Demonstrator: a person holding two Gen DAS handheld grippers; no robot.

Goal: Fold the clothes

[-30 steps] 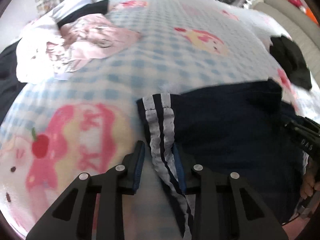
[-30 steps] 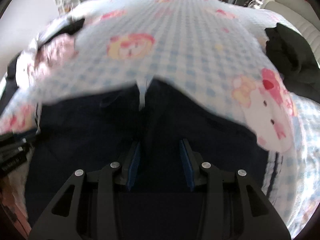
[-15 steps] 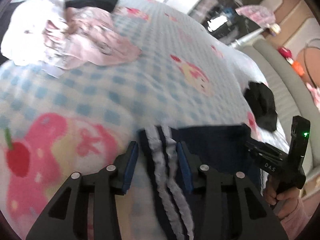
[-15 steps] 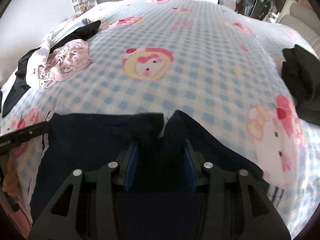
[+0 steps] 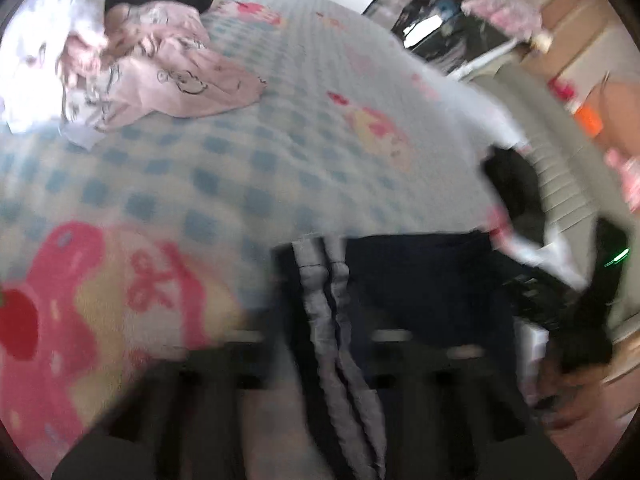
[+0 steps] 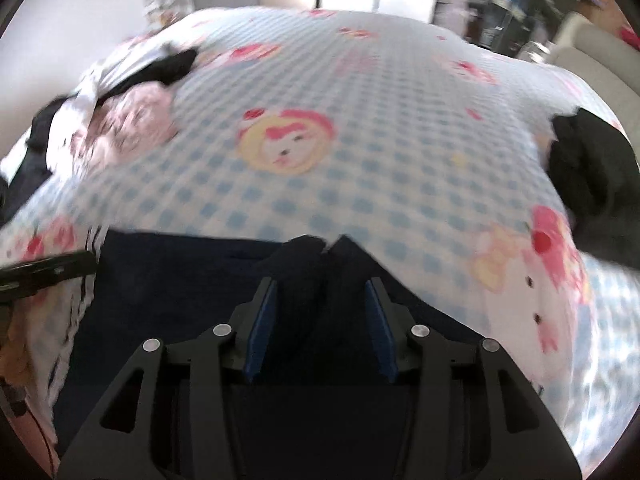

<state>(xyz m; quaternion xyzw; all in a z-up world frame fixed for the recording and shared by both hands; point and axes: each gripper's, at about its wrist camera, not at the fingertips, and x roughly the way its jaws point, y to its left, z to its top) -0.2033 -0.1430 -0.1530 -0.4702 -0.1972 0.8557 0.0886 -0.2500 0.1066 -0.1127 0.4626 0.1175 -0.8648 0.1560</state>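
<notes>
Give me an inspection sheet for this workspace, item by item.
Surface: bed with a blue checked cartoon cover.
Job's things: navy garment with white side stripes, spread at the near edge.
Clutter: pink and white clothes pile far left; black garment at right.
Grippers: right tongs closed on bunched navy fabric; left tongs blurred, astride the striped edge, grip unclear.
Cables: nothing seen.
Surroundings: beige sofa and dark shelves, blurred.

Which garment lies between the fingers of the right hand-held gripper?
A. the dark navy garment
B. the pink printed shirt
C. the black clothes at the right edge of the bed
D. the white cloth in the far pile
A: the right wrist view shows bunched fabric of the dark navy garment between the blue pads of the right hand-held gripper.
</notes>
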